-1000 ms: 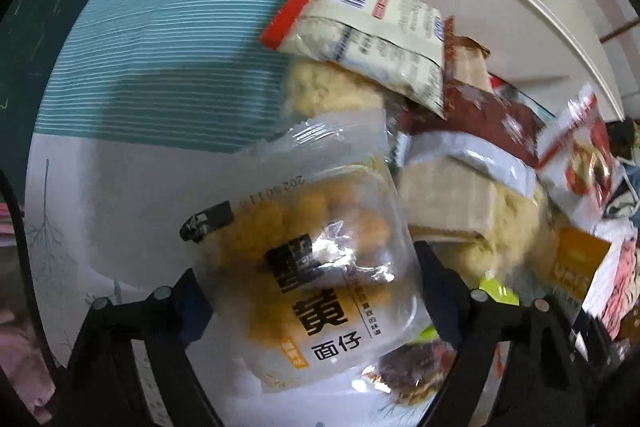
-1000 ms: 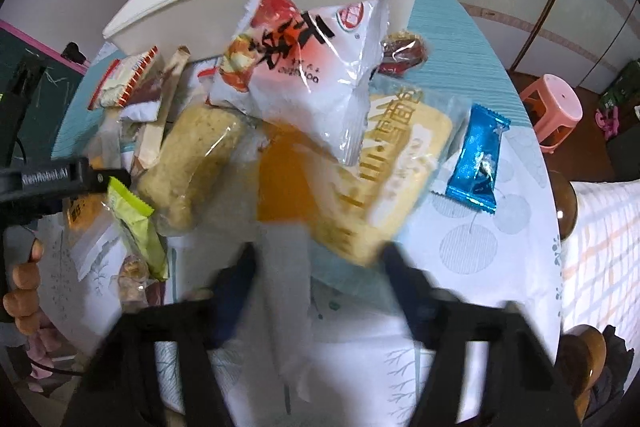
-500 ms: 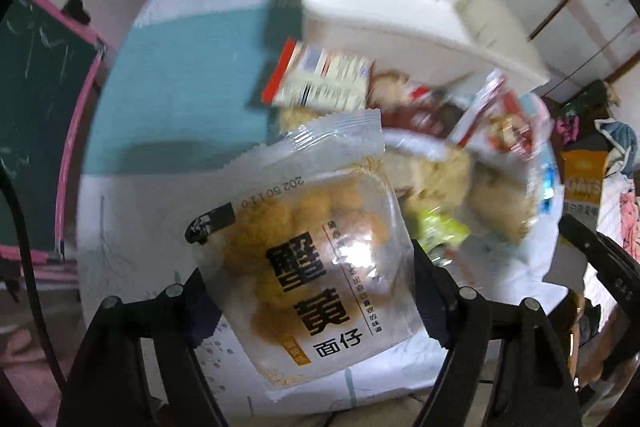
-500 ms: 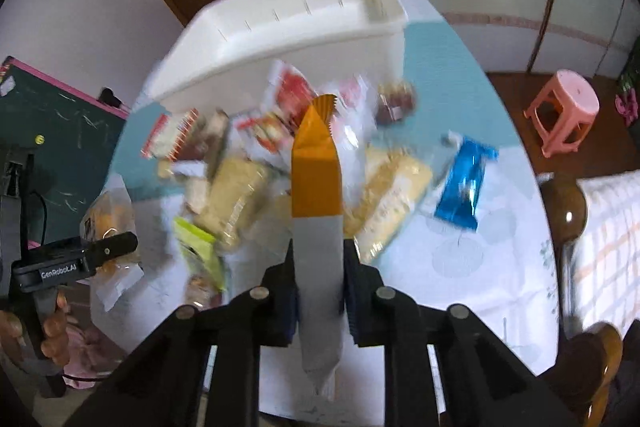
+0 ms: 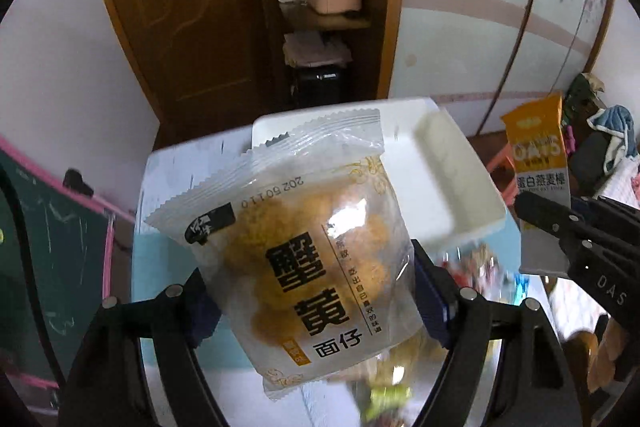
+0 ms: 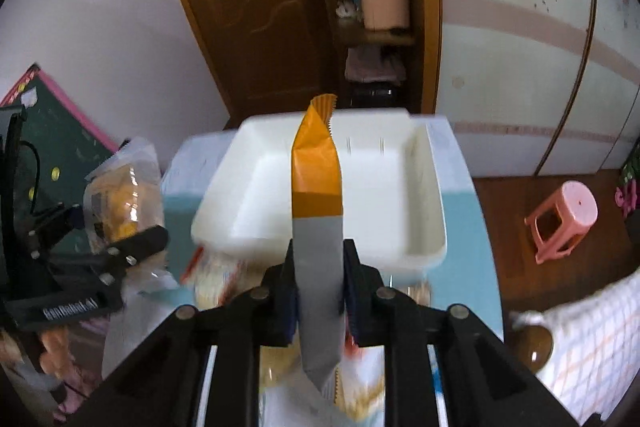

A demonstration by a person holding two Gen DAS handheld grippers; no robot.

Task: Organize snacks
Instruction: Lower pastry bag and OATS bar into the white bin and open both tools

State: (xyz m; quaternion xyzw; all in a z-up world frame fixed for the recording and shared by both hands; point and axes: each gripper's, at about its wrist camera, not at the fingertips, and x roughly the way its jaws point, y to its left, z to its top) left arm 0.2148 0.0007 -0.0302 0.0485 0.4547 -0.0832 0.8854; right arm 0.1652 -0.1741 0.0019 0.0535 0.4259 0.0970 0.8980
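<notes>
1. We hold two snacks aloft, both above the table. The clear noodle-snack bag (image 5: 312, 259) sits between the jaws of the left gripper (image 5: 310, 303), which are closed on its lower half. The orange-and-grey oat bar (image 6: 318, 223) is pinched at its grey lower part by the closed jaws of the right gripper (image 6: 319, 291).

2. We judge the bag light, puffy and crinkly, with brittle contents. A wide, gentle hold across the body suits it; a hard squeeze could crush the pieces, and the glossy film may slip.

3. We judge the bar slim, light and fairly stiff. Held low, its upper end stands free and twists slightly, so a hold nearer mid-length would steady it.

4. The white bin (image 6: 384, 187) lies beyond both snacks, open side up, and looks empty. We take it as the likely destination.

5. The remaining snacks (image 6: 216, 275) lie blurred on the table (image 6: 472, 227) just in front of the bin. Farther out stand a wooden door (image 6: 248, 3) and a pink stool (image 6: 564, 219).
</notes>
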